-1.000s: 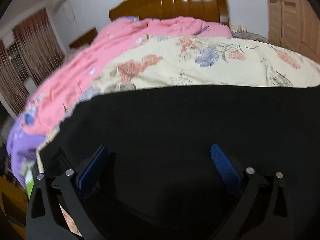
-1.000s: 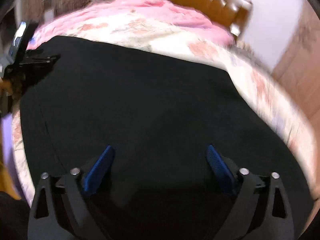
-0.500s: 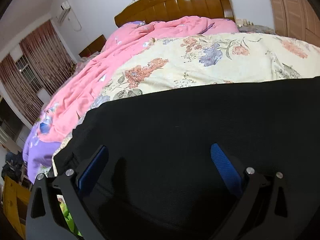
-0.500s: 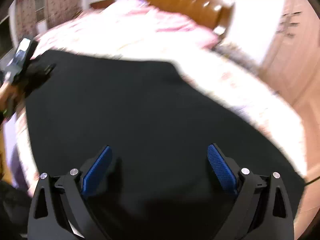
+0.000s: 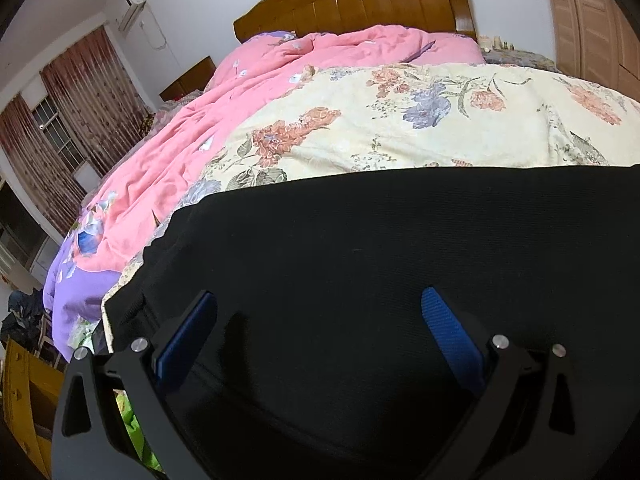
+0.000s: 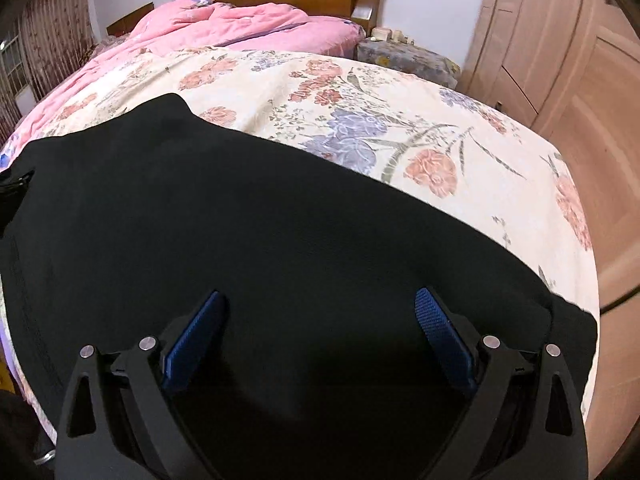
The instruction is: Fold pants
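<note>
Black pants point(image 5: 380, 264) lie spread flat across the near part of a bed with a cream floral cover point(image 5: 420, 128). They also fill the lower half of the right wrist view point(image 6: 240, 240). My left gripper point(image 5: 318, 316) is open and empty, its blue pads just above the cloth near the pants' left end. My right gripper point(image 6: 320, 312) is open and empty over the pants near their right end, close to the bed's right edge.
A pink quilt point(image 5: 248, 92) lies bunched along the far left of the bed below a wooden headboard point(image 5: 360, 0). Wooden wardrobe doors point(image 6: 560, 52) stand at the right. A small covered bedside stand point(image 6: 408, 60) sits by the headboard. Curtains point(image 5: 80, 96) hang at the left.
Both grippers stayed open. The right view has swung to the right, toward the pants' right end and the wardrobe. The left view has risen and tilted slightly, showing more of the bed.
</note>
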Action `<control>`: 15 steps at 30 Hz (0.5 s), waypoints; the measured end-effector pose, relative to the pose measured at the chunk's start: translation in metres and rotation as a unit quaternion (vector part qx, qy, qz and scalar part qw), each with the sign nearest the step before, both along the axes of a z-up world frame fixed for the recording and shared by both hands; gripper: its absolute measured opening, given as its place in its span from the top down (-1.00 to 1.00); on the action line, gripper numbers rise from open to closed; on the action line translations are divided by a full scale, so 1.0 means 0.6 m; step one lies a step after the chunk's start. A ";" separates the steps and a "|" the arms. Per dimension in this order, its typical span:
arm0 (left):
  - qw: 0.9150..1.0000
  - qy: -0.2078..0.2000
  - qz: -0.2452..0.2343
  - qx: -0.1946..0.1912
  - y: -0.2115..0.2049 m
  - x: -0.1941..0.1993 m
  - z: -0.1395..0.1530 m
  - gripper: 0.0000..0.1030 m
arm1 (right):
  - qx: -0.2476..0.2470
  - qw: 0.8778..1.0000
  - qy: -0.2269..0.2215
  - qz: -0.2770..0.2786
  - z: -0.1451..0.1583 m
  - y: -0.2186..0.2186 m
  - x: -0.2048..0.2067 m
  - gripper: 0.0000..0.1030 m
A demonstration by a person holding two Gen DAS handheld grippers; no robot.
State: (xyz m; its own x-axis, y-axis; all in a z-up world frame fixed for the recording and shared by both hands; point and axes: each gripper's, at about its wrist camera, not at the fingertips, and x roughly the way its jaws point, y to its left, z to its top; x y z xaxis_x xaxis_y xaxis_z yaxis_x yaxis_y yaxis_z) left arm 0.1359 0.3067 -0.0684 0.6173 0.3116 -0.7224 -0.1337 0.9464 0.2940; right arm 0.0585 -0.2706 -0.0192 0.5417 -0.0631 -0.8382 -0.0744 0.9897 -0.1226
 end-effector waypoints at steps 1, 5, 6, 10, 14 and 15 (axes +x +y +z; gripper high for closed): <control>1.000 0.001 0.002 0.005 -0.005 -0.002 0.005 -0.96 | -0.008 1.000 -0.011 0.002 0.007 0.005 -0.003 -0.79; 0.996 -0.059 -0.062 -0.008 -0.073 -0.036 0.082 -0.95 | -0.019 0.996 -0.079 -0.026 0.060 -0.021 -0.028 -0.79; 0.992 -0.073 -0.101 -0.034 -0.108 -0.041 0.107 -0.95 | -0.009 0.995 -0.091 -0.044 0.069 -0.035 -0.030 -0.79; 0.958 -0.058 -0.254 -0.121 -0.261 -0.029 0.139 -0.96 | -0.011 0.990 -0.079 -0.115 0.070 -0.082 -0.027 -0.79; 0.929 -0.025 -0.343 -0.139 -0.411 -0.006 0.118 -0.96 | -0.001 0.989 -0.070 -0.128 0.062 -0.098 -0.067 -0.79; 0.924 -0.016 -0.358 -0.131 -0.445 0.000 0.108 -0.96 | -0.006 0.989 -0.066 -0.135 0.060 -0.104 -0.084 -0.79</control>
